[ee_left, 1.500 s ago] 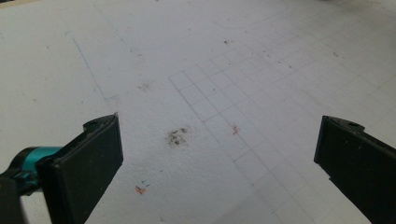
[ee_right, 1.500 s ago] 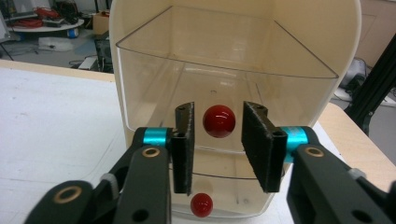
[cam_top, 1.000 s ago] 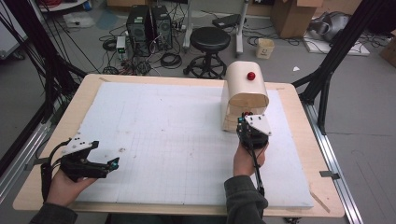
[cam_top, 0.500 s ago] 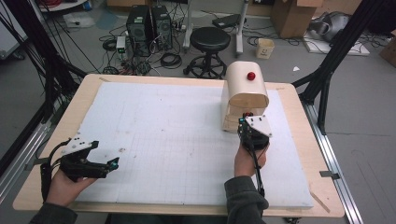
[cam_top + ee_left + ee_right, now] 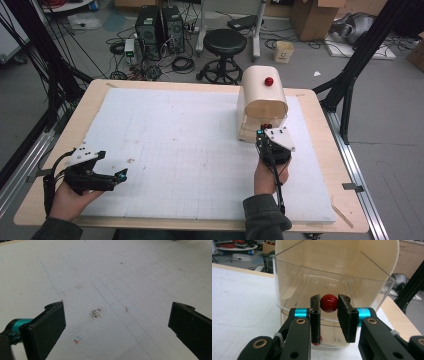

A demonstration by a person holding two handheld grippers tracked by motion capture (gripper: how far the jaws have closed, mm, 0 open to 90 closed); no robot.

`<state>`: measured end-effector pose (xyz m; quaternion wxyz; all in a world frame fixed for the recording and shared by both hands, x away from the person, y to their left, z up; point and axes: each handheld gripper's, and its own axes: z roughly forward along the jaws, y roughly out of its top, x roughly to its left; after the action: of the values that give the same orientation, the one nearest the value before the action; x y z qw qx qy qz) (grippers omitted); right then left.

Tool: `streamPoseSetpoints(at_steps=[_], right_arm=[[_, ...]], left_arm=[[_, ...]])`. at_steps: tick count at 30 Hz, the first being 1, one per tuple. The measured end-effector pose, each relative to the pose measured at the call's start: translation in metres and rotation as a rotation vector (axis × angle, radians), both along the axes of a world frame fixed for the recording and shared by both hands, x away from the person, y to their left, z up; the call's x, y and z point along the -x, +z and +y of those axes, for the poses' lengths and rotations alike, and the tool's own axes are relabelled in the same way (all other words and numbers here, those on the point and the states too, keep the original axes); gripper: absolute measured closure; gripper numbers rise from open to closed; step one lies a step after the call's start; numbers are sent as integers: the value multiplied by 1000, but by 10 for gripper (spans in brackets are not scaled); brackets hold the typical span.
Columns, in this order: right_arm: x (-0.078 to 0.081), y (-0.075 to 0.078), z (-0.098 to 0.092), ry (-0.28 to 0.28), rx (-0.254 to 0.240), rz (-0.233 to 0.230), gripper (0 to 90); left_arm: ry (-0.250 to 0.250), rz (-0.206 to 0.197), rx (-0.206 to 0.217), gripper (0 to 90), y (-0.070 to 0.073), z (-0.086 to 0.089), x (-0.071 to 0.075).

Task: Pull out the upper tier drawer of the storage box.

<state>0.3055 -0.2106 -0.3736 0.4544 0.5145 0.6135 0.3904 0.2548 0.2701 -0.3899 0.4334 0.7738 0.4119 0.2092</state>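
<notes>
A cream, round-topped box point(image 5: 263, 97) stands at the back right of the white board, with a red knob point(image 5: 269, 81) on its top. Its clear plastic front point(image 5: 332, 272) faces me in the right gripper view. A second red knob point(image 5: 328, 303) sits on that clear front, and my right gripper point(image 5: 329, 303) is shut on it, one pad point(image 5: 315, 307) against each side. From above, the right gripper point(image 5: 262, 134) reaches the box's near face. My left gripper point(image 5: 120, 175) rests low at the near left with its jaws wide apart; between them point(image 5: 117, 315) is bare board.
The white gridded foam board point(image 5: 190, 145) covers most of the wooden table point(image 5: 65, 145). A dark smudge point(image 5: 95, 313) marks the board ahead of the left gripper. A stool point(image 5: 226, 42), computer towers point(image 5: 160, 22) and cables lie on the floor beyond the far edge.
The right gripper has shifted slightly toward the person while staying on the knob. The left gripper has not moved.
</notes>
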Motion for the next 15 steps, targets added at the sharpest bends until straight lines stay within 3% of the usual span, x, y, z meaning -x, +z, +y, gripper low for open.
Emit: streamPoseSetpoints(at_steps=[15], right_arm=[[18, -2, -2, 18, -4, -2, 732]], left_arm=[[-1, -1, 2, 17, 0, -1, 0]])
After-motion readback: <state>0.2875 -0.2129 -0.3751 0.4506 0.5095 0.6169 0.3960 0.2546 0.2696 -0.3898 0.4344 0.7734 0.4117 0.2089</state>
